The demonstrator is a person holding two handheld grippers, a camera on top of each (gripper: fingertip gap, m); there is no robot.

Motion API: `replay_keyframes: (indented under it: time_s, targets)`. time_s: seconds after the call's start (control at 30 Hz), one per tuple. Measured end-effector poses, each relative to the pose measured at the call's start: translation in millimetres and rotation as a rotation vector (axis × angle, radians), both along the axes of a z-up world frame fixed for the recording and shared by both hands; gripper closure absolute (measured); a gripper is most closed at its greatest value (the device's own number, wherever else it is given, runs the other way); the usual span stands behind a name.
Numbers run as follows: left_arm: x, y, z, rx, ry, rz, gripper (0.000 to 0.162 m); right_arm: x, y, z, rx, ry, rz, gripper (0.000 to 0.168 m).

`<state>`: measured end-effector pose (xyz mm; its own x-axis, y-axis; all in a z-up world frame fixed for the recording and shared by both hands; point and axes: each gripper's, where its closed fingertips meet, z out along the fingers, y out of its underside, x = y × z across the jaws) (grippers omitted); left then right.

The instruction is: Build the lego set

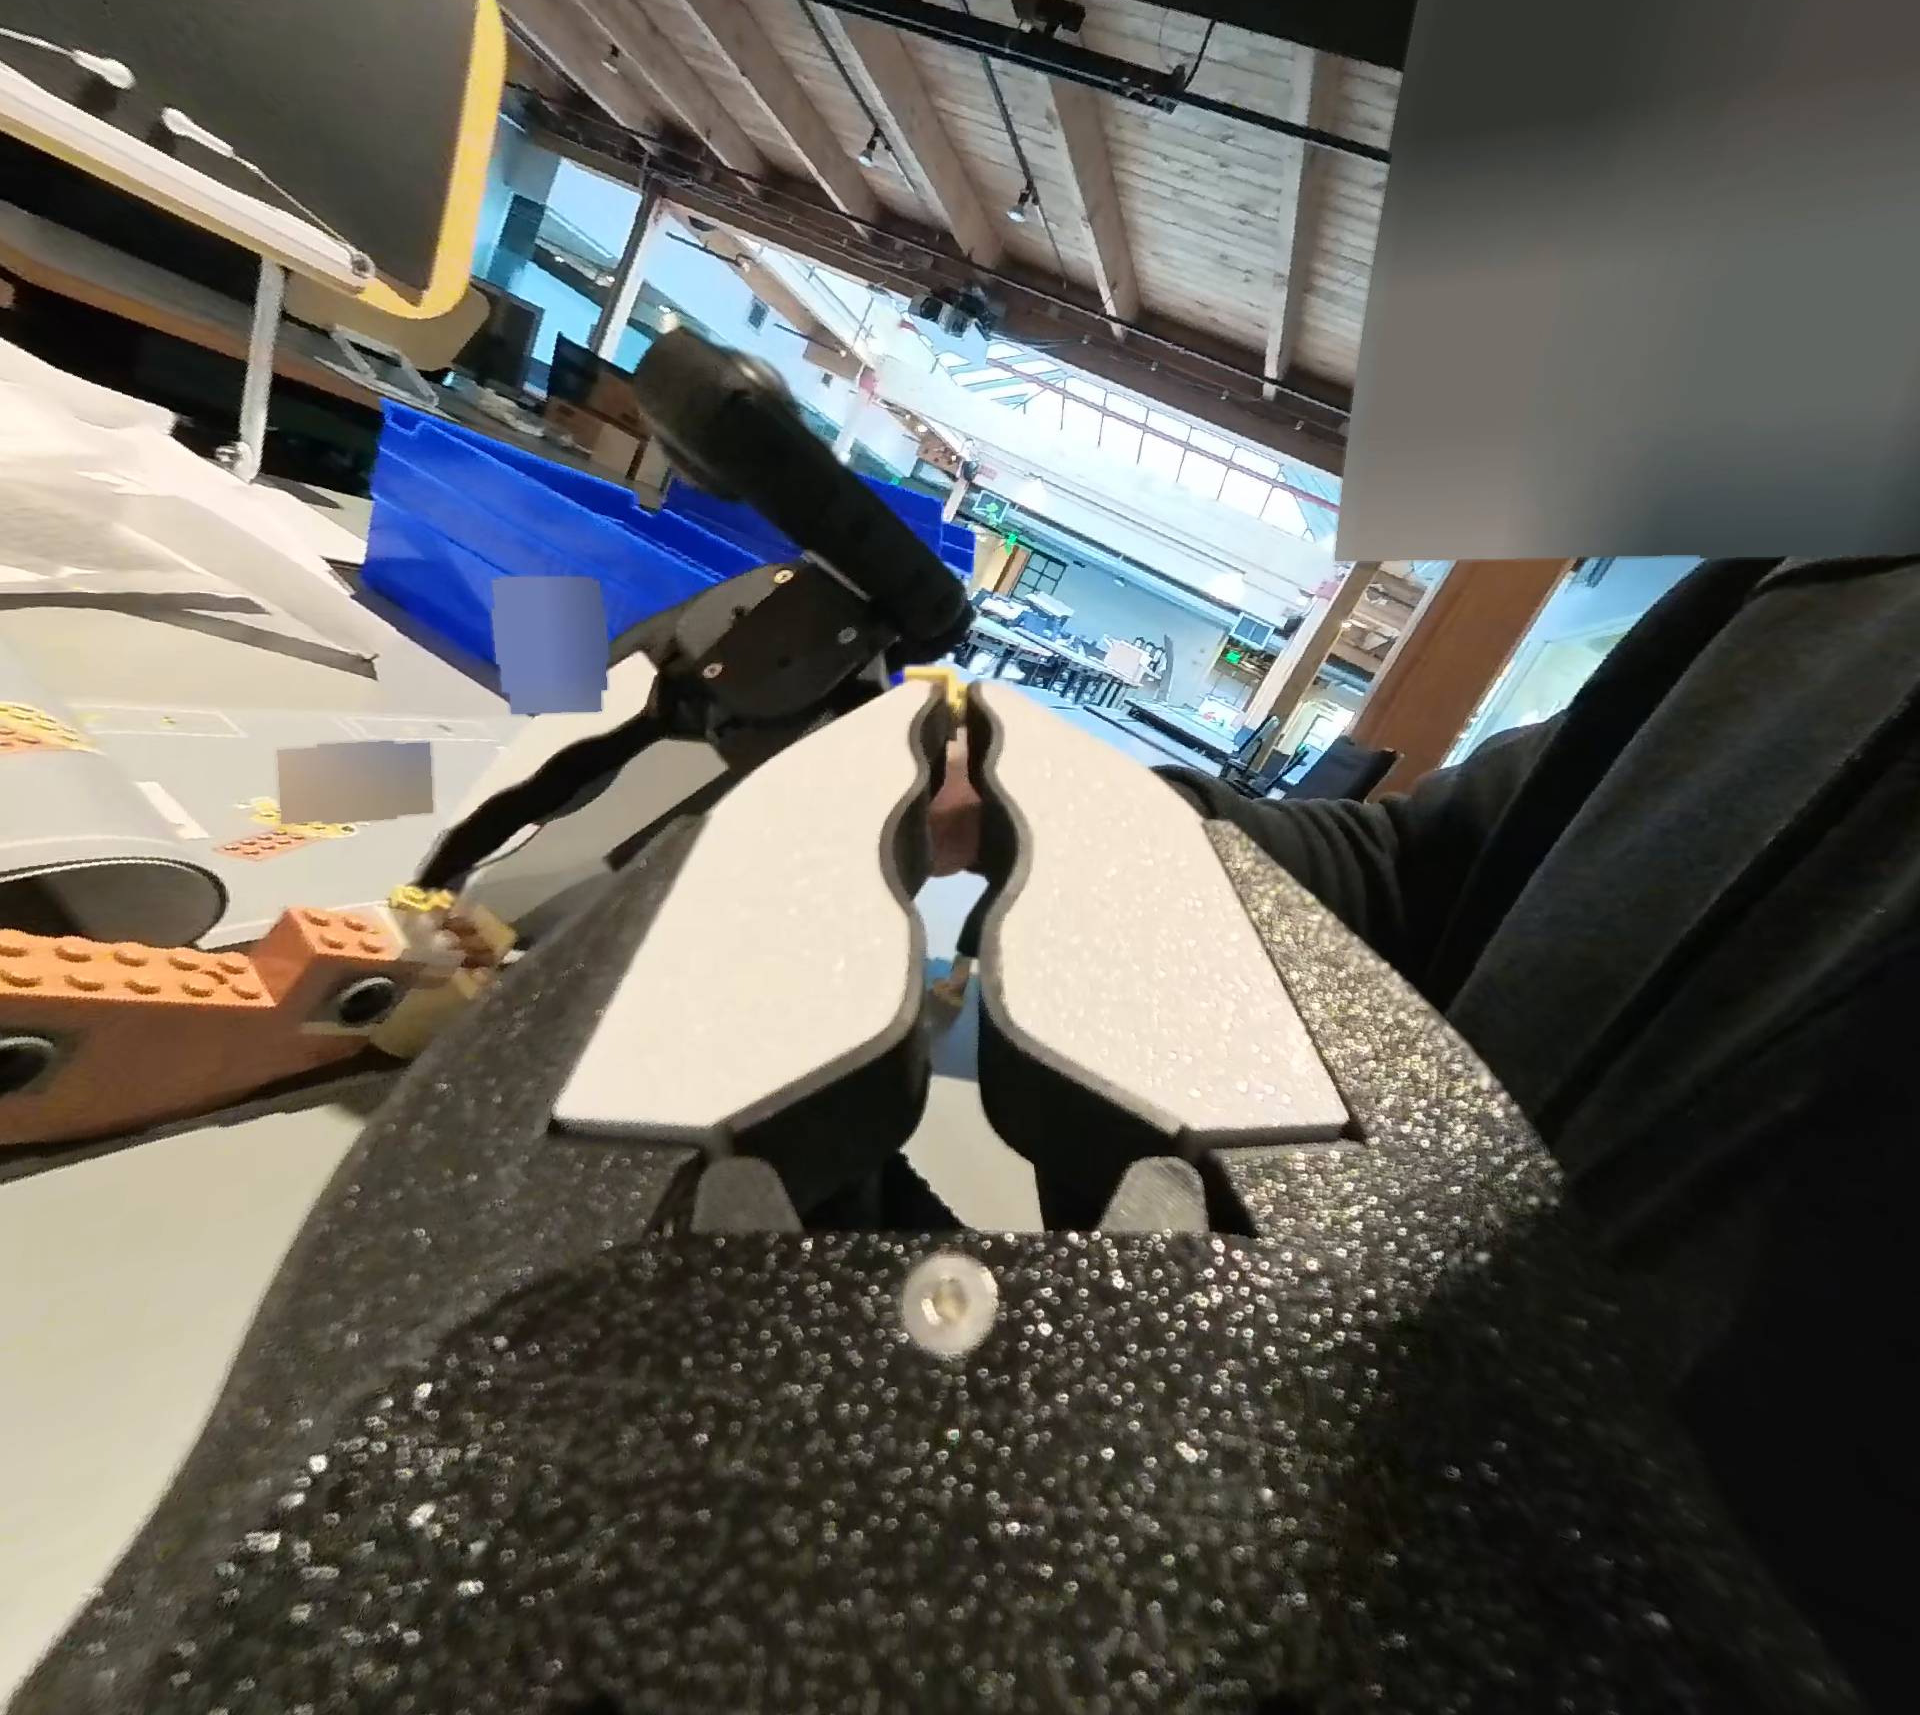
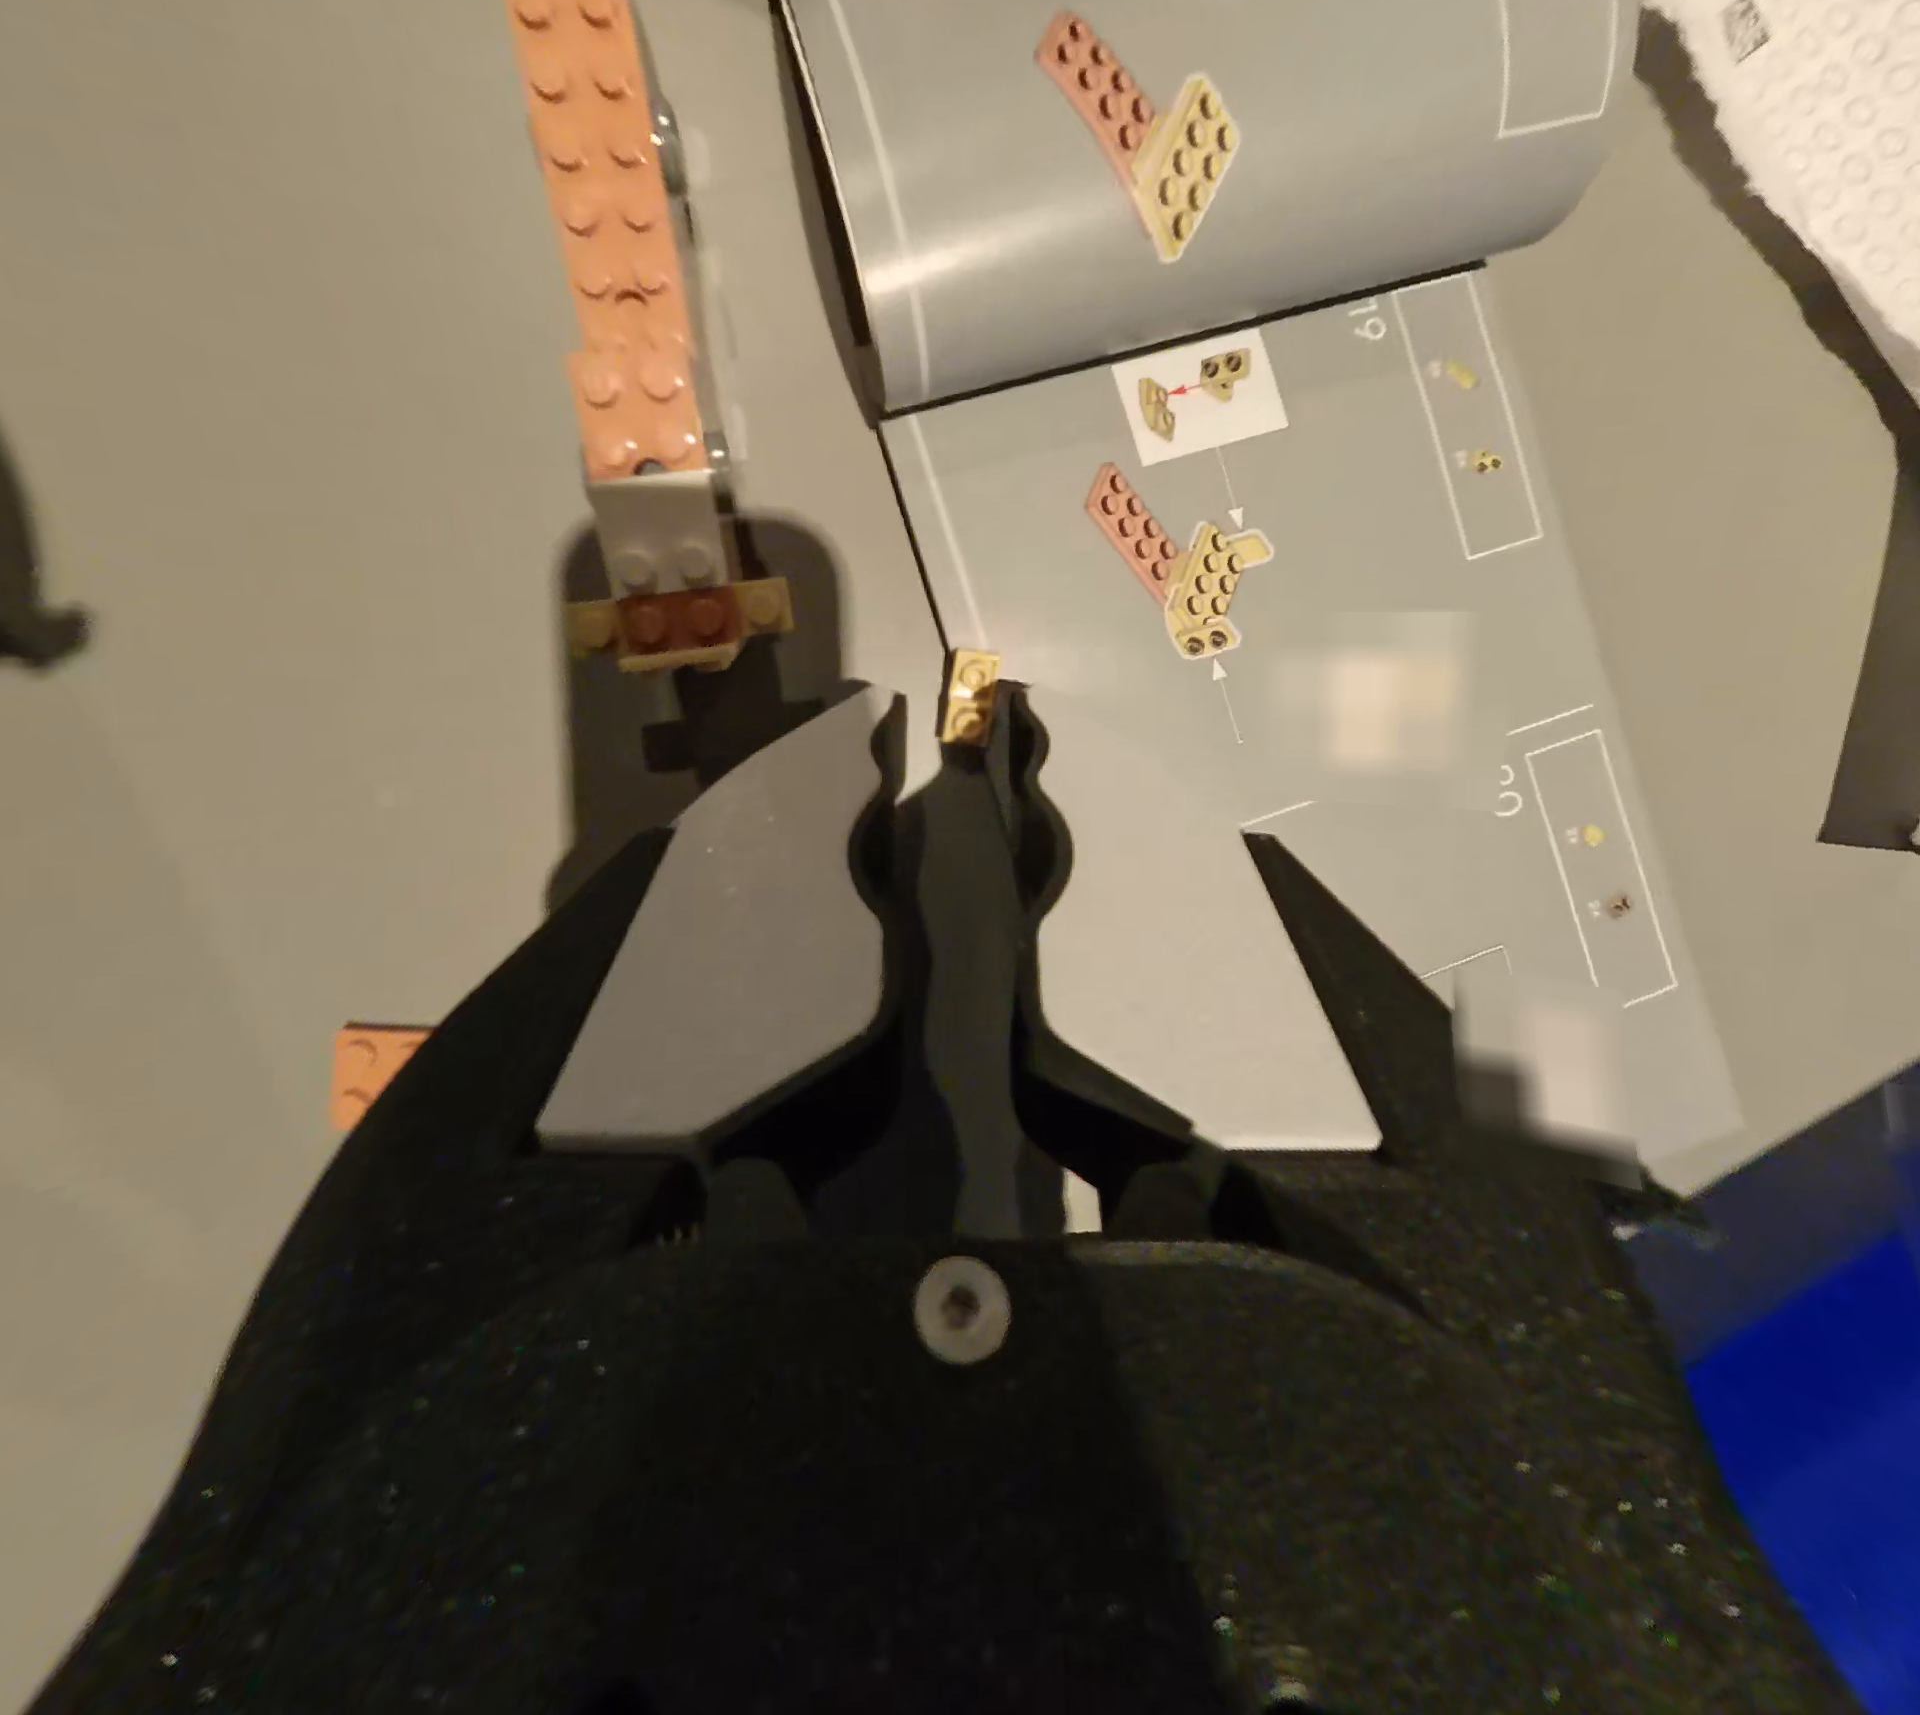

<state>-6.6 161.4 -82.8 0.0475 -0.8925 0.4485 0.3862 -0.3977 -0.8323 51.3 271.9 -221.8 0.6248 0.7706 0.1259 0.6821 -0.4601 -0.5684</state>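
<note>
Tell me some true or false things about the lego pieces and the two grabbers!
1. The right gripper pinches a small tan piece. True.
2. The left gripper is wide open and empty. False: its fingers are nearly closed on a tiny yellow piece at the tips.
3. The long orange lego build lies on the grey table, left of the instruction booklet. True.
4. The right gripper's tan piece is already pressed onto the orange build. False: it is held apart from it, near the booklet's edge.
5. The booklet is closed. False: it lies open, with one page curling up.
</note>
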Motion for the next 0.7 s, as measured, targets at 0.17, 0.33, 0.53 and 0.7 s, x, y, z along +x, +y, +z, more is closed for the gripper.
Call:
replay_keyframes:
  time_s: [0.17,0.33,0.53,0.7]
  targets:
    - [-2.3,0.7,1.1,-0.009,-0.02,-0.009,0.16,2.6,3.7,-0.2,0.028,-0.037,-0.013,0.16]
    - [-2.8,1.0,1.3,-0.007,-0.019,-0.001,0.16,5.3,-7.5,12.8,0.037,0.038,-0.029,0.16]
    - [2.8,-0.8,-2.6,0.052,0.06,-0.005,0.159,-9.0,-56.0,71.8,0.144,0.29,0.109,0.161]
    - [17.5,-12.6,-9.7,0.19,0.211,-0.032,0.159,-19.9,-106.2,104.9,0.26,0.405,0.234,0.16]
